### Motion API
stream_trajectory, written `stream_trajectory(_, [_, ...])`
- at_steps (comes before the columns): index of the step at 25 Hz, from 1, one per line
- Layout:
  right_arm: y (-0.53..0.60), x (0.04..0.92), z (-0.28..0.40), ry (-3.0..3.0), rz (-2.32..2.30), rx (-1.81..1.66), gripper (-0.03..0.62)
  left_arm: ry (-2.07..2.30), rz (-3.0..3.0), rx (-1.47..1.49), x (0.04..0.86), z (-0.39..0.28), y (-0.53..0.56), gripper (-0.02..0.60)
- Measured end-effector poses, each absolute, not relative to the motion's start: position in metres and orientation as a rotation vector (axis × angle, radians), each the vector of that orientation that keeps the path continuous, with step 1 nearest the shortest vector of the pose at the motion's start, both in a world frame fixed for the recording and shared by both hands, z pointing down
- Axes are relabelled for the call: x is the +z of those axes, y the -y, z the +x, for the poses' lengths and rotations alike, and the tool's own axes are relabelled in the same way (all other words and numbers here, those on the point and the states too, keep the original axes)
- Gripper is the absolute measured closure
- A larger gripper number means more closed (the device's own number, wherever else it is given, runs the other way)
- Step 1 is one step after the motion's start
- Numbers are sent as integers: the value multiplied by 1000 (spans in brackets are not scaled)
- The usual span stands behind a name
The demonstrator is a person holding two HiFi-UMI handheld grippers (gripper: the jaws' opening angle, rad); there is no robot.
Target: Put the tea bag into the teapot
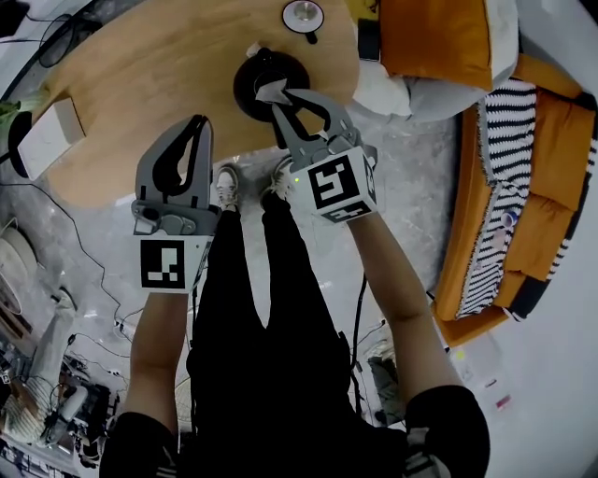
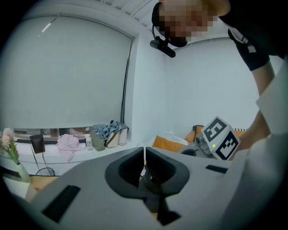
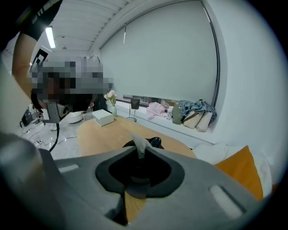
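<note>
Gripping the tea bag (image 3: pixel 140 144) at the very tips of the right claw (image 1: pixel 285 98), with jaws clamped on a thin fold of paper and most of the bag standing proud of them. Hovering over the black teapot (image 1: pixel 250 79), apart from it and, judging by the head view, roughly above the opening. Left claw (image 2: pixel 144 155) closed on nothing, raised beside the right one over the near edge of the tabletop (image 1: pixel 140 112).

Likely faults from here:
- Landing the bag on the rim or the wood. Cause: a shallow tip grip, and a bag set off to one side of the jaws.
- Letting go from too high. Cause: light paper, prone to drift or to cling to a pad.
- Knocking the pot on the way down. Cause: wide claw body, narrow opening, and a pot standing close to the near edge.

Room for moving: bare wood to the left of the pot as far as a white box (image 1: pixel 42 140); a round white item (image 1: pixel 304 14) beyond; orange sofa (image 1: pixel 551 140) well apart on the right.
</note>
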State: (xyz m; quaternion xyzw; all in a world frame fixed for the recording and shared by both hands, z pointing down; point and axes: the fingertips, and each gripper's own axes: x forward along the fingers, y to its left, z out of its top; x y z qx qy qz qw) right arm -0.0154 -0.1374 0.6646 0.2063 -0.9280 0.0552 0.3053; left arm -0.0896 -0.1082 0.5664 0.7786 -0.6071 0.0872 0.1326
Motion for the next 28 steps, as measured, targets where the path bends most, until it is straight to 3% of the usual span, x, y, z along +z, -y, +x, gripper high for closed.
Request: stream_trajectory(28, [147,696,-24,2318,426,172,542,1796,2181,253,582,-99,106,563])
